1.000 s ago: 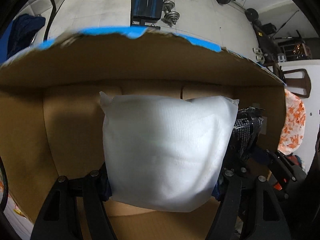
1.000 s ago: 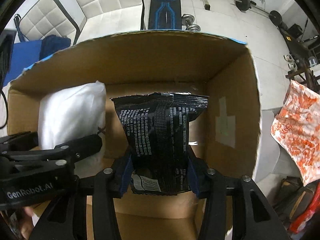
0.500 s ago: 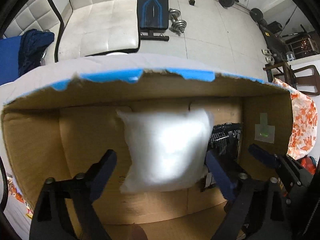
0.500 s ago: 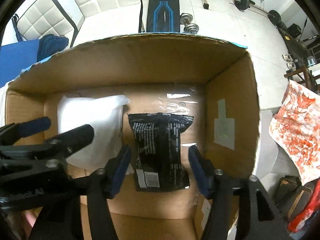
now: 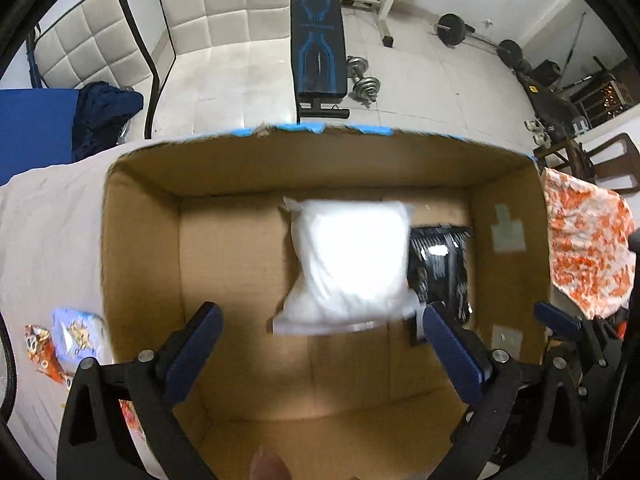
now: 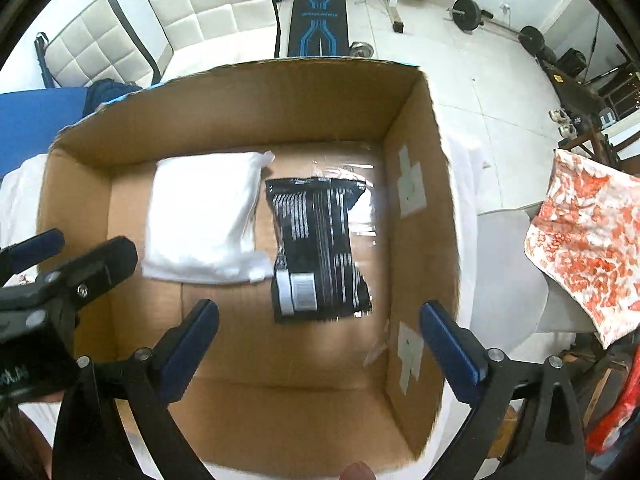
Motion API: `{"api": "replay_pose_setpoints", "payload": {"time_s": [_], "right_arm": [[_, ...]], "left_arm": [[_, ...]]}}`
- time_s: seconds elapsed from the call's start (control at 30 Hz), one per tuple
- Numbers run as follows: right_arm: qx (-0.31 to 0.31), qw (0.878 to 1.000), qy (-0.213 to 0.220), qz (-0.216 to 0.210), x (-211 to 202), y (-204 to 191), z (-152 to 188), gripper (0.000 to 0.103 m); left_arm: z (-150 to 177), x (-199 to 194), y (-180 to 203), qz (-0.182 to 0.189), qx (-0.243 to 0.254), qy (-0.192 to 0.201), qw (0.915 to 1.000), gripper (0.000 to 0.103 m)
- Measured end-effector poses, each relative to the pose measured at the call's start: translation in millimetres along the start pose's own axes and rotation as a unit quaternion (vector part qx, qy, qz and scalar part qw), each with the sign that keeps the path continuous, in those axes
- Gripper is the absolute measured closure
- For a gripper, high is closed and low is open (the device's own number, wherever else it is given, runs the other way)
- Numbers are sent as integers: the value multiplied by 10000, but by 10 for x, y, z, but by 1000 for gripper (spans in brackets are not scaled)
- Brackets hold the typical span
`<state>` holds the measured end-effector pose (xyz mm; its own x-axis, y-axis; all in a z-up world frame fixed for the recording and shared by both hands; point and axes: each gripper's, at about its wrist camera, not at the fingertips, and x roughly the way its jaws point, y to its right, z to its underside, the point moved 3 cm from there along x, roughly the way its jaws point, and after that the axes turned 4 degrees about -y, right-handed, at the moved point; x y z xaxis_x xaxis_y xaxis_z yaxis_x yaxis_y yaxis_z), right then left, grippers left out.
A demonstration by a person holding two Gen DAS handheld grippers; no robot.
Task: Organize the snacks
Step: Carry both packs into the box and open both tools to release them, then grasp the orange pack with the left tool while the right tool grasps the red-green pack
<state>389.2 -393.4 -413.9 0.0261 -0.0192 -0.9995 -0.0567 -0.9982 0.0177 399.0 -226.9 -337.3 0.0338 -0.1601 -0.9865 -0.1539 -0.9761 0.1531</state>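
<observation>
A white snack bag [image 5: 348, 268] [image 6: 204, 216] and a black snack packet [image 6: 320, 248] [image 5: 440, 260] lie side by side on the floor of an open cardboard box [image 5: 140, 240] [image 6: 420, 160]. My left gripper [image 5: 320, 348] hangs open above the box, near the white bag, holding nothing. Over the black packet my right gripper [image 6: 320, 344] is open too and empty. The left gripper's fingers [image 6: 92, 264] show at the left of the right wrist view.
Two more snack packs [image 5: 76, 332] [image 5: 38, 346] lie on the pale cloth left of the box. An orange patterned cloth [image 6: 588, 248] hangs to the right. White chairs [image 5: 224, 20], a weight bench [image 5: 318, 48] and dumbbells [image 5: 362, 80] stand behind.
Both grippers opened and let go of their packets, which dropped to the box floor. Both grippers then rose and pulled back above the box.
</observation>
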Motion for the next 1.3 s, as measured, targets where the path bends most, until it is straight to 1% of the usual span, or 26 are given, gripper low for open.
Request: {"api": "replay_pose_setpoints", "payload": {"time_s": [0.1,0.33,0.43,0.6,0.7,0.77,0.83,0.97,1.1,1.2,1.3], "right_arm": [[-8,9999,109,-39,-137,22,195,1],[46,9988,490,-78,-540,57,642,0],[73,9979,634,-99,-738,62,809,0],[80,9957,914,-106,-1129,104,1151,0],[59,9945,1047,-48,-1310,96,1302,0],[68,9941,1076,-90,-1411,86,1402,0],[77,9939,1092,-126,-1476,75,1463,0],[145,9928,1177,-179,-1631,26,1523,0],[200,9912,1246,-402,-1781,-120,1512,0],[126,9902,1279,-547,-1867,-403,1494,0],[-62,9900,1229,-683,-1843,-781,1458,0]], "left_arm": [[171,-140,15,27,40,94,9999,0],[600,-595,117,-99,165,612,9979,1],[753,-742,132,-162,150,701,9973,1],[1025,-985,152,-271,176,964,9948,1],[1199,-1132,178,-224,190,1101,9935,1],[1289,-1207,184,-234,200,1158,9928,1],[1389,-1299,197,-244,222,1232,9918,1],[1488,-1422,186,-249,246,1326,9905,1],[1520,-1571,71,-44,145,1362,9906,1],[1530,-1714,-95,-14,85,1456,9893,0],[1559,-1855,-442,-17,-53,1446,9895,0]]}}
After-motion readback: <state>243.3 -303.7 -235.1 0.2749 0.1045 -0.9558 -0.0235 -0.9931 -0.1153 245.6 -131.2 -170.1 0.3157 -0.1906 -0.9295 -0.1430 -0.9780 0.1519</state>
